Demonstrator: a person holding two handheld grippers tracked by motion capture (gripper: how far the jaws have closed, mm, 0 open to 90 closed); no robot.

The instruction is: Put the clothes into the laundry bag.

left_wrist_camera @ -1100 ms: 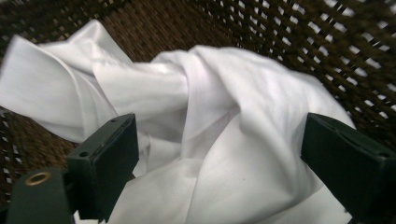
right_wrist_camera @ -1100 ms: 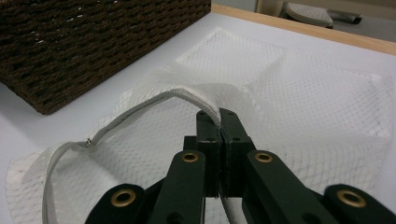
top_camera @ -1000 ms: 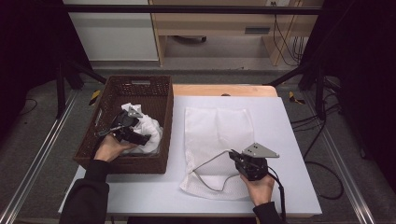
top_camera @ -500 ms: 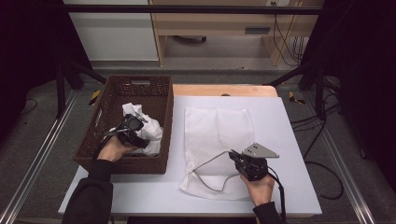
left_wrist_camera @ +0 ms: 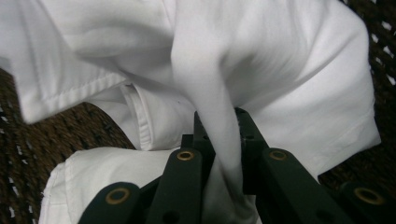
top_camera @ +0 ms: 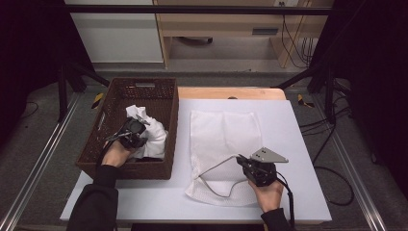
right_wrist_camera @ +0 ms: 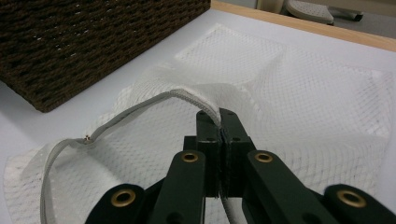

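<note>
Where the high view looks down on the white table [top_camera: 308, 144], the left gripper [top_camera: 136, 131] reaches into the dark brown woven basket [top_camera: 115, 103] and onto the crumpled white cloth garment [top_camera: 153, 137] lying there. The right gripper [top_camera: 244, 162] sits on the near end of the white mesh laundry bag [top_camera: 223, 132], which lies flat with its long axis running away from the person.

Seen in the left gripper view, the jaws have just been closing and now pinch an upright fold of the garment [left_wrist_camera: 210, 84].

Seen in the right gripper view, the jaws are clamped tight on the bag's [right_wrist_camera: 289, 107] grey zipper edge [right_wrist_camera: 140, 105], lifting it.
</note>
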